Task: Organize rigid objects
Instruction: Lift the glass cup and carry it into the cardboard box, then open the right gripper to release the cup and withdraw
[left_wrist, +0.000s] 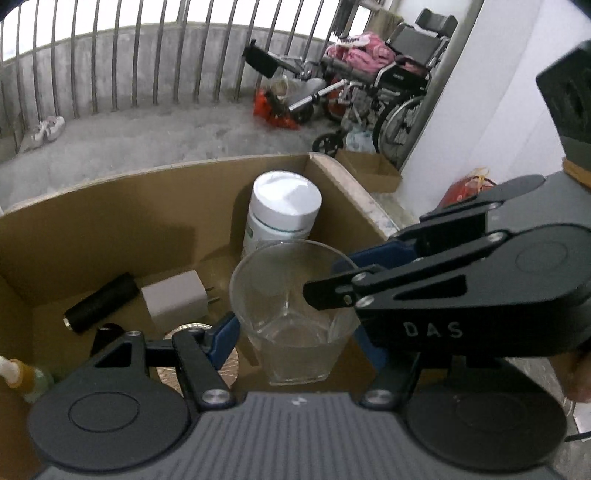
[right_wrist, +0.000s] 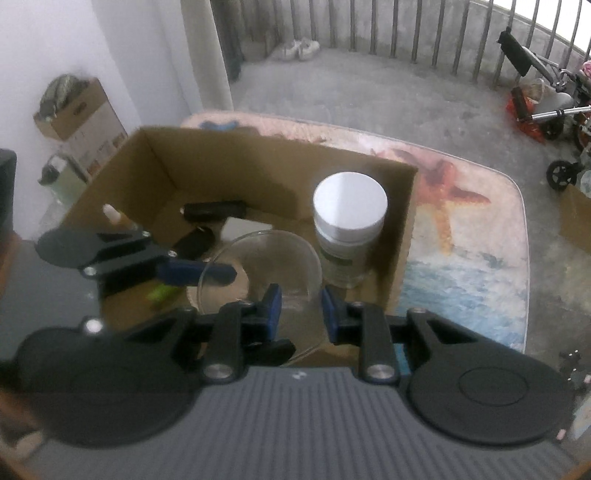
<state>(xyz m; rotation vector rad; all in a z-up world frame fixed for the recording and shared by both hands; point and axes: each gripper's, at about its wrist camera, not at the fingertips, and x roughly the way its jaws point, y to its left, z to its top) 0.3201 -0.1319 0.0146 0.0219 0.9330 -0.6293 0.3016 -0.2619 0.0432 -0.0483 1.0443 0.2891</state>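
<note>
Left tongs (left_wrist: 295, 332) clamped across the body of a clear glass tumbler (left_wrist: 280, 280), one blue pad (left_wrist: 221, 338) against its left wall, the other mostly hidden behind the right tongs (right_wrist: 301, 310). Right tongs nearly together, straddling the tumbler's right-hand rim: one finger inside the glass, the other outside. Cannot tell whether those pads actually press on the wall.

Tumbler upright, empty, lower centre of both views, within the outline of an open cardboard box (left_wrist: 110, 221). Hard to tell whether its base rests on the box floor or hangs just above it. Just behind it, toward the box's far right corner, a white-lidded jar (left_wrist: 282, 206), standing upright, near the glass but apart from it.

To the left in the left wrist view, on the box floor: a white charger plug (left_wrist: 173, 299) with prongs pointing right, and beside it a black cylinder (left_wrist: 99, 306) lying on its side. Partly under the left finger, a round ribbed metallic disc (left_wrist: 229, 365). A black key fob (right_wrist: 194, 242) further left in the right wrist view.

Box resting on a counter with a starfish-print cover (right_wrist: 454, 206). Beyond, concrete floor, metal railing, a wheelchair (left_wrist: 399, 74) at upper right, and a pair of pale shoes (left_wrist: 48, 129) at left.
</note>
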